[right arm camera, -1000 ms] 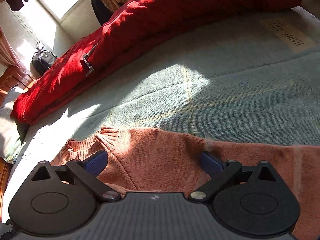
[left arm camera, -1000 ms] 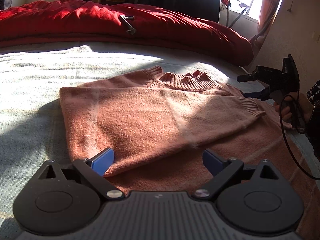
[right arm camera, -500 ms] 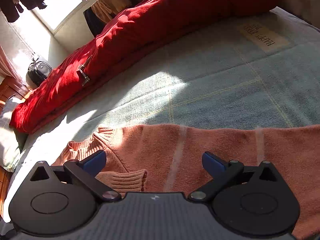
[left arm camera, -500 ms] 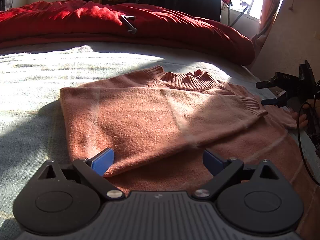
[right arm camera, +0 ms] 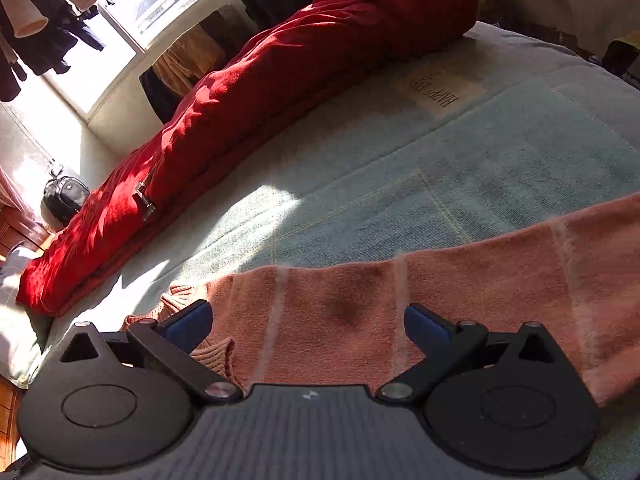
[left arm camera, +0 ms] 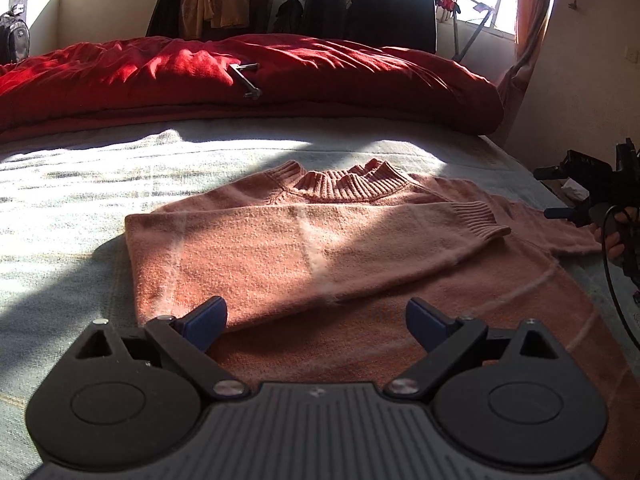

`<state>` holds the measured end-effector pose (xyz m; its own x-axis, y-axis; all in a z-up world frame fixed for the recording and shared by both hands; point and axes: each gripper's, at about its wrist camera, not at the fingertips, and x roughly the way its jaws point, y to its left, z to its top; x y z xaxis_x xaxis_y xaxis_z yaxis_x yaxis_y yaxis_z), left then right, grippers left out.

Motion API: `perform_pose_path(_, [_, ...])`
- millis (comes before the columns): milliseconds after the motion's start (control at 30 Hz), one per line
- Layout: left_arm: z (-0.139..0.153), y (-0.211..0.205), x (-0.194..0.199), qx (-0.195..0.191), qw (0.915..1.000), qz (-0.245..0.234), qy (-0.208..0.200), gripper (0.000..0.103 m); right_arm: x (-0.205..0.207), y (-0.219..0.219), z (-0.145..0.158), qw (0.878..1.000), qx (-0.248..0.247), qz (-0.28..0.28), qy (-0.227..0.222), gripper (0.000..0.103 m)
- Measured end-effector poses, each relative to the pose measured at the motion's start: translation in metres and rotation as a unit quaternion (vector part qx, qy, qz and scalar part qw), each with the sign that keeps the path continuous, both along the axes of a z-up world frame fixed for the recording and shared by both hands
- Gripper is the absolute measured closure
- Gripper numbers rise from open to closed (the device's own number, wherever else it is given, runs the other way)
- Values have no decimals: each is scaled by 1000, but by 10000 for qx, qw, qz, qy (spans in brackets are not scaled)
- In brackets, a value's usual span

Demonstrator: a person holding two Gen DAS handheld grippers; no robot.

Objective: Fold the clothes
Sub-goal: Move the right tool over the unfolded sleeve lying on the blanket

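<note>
Sweater [left arm camera: 340, 248] lies flat on the bed [left arm camera: 80, 200], collar away from me, one sleeve [left arm camera: 476, 216] folded across the chest. I judge the next step to be the other sleeve: take it near the cuff and lay it straight across. Left gripper [left arm camera: 316, 316] hangs over the hem, jaws apart, empty. Right gripper [right arm camera: 308, 320] also spread, over the sweater's side, gripping nothing. The hem is hidden behind the left gripper's body. Far sleeve end is blocked in the left view and cropped in the right.

salmon-pink sweater [left arm camera: 304, 248] with pale stripes, red duvet [left arm camera: 280, 76], pale blue-green bedcover [right arm camera: 500, 168]
</note>
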<state>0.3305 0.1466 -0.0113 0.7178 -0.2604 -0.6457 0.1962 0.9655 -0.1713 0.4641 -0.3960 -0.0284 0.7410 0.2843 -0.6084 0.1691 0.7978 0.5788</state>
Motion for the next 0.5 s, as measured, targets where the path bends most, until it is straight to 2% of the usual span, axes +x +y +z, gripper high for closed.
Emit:
perform_pose_path(133, [0,-18,-14,-31,10000,-8,27,7,-17,-47,-15,9978,468,-467,94,0])
perform_pose_path(233, [-3,-31,-20,19,9999,52,91,7,-34,-72,-25,9971,338,-661,178,0])
perform_pose_path(400, [-5,-53,-26,78,9996,253,112,7,-63,-110,-25,9939,-139,-1079,189,0])
perform_pose_path(500, [-6,-69,-29,125,9991,400,55,7,-63,-120,-18,9948,-65,-1011,83,0])
